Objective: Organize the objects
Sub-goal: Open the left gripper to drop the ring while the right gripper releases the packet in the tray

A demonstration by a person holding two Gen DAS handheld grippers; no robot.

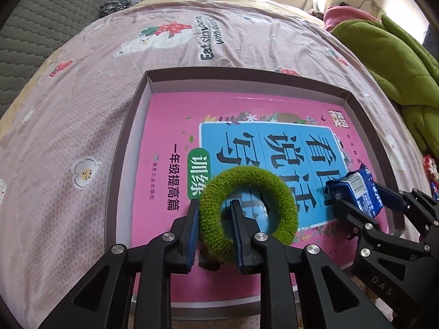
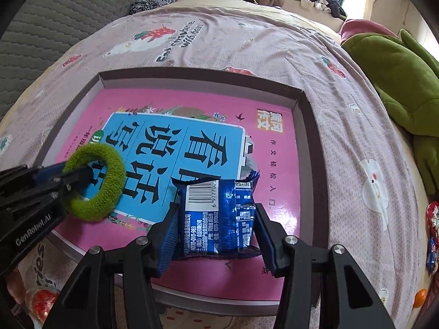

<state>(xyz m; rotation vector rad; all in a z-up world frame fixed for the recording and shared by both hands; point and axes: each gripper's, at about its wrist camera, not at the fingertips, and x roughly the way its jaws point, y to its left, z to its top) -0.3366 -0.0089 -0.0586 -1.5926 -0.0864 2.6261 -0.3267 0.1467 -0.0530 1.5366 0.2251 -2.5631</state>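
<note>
A fuzzy green hair ring (image 1: pixel 274 189) lies on the pink and blue book (image 1: pixel 164 126) inside a shallow brown-rimmed box (image 1: pixel 148 87) on the bed. My left gripper (image 1: pixel 215 205) straddles the ring's near-left band, one finger outside and one through the hole. The band looks unsqueezed, so the jaws stand slightly open. The ring (image 2: pixel 109 170) and left gripper (image 2: pixel 74 176) also show in the right wrist view. My right gripper (image 2: pixel 216 211) is shut on a blue foil snack packet (image 2: pixel 216 219) over the book's right part. The left wrist view catches the packet (image 1: pixel 356 189) too.
The box sits on a pink printed bedsheet (image 1: pixel 82 109). A green blanket (image 1: pixel 384 63) is bunched at the right. A grey quilted surface (image 1: pixel 41 27) rises at the back left, with piled clothes behind. More snack packets (image 2: pixel 432 219) lie at the right edge, and a red one (image 2: pixel 41 301) is at the lower left.
</note>
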